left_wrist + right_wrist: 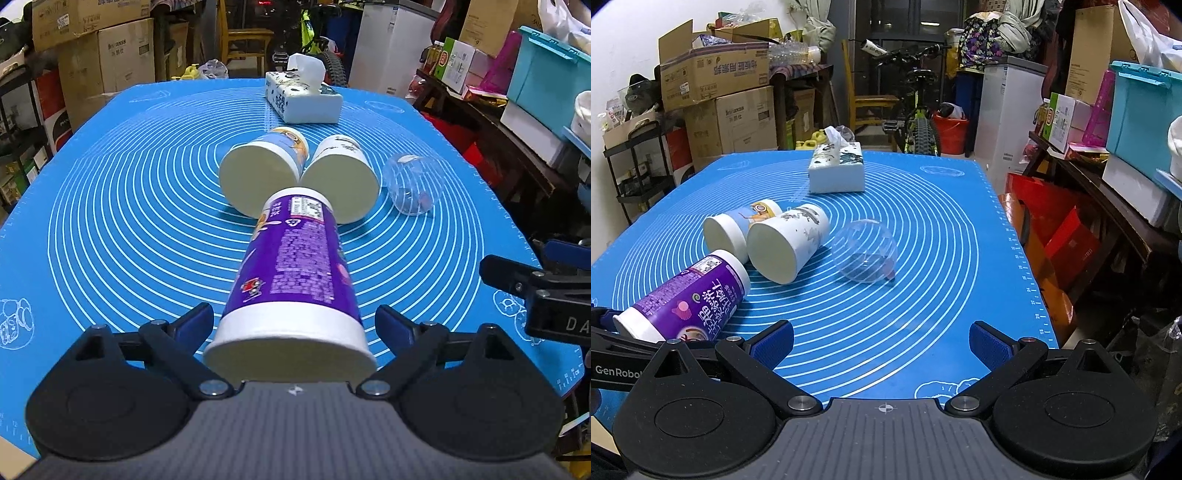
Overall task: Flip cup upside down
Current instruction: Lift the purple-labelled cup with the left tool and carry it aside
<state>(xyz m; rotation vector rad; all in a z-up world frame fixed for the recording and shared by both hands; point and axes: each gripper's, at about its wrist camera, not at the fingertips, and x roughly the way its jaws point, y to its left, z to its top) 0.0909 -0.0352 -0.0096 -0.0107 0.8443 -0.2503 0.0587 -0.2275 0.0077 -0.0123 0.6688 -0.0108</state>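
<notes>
A purple paper cup (295, 266) lies on its side on the blue mat (110, 229), its wide white rim end between the open fingers of my left gripper (294, 325); the pads stand a little apart from its sides. It also shows in the right wrist view (690, 295), at the left. Behind it lie a blue-and-yellow cartoon cup (262, 162), a white ink-print cup (343, 177) and a clear plastic cup (410, 184), all on their sides. My right gripper (881, 341) is open and empty over the mat's near edge.
A tissue box (303, 98) sits at the mat's far side. My right gripper's body (546, 295) shows at the right edge of the left wrist view. Boxes, shelves, a bicycle and bins (1145, 110) crowd around the table.
</notes>
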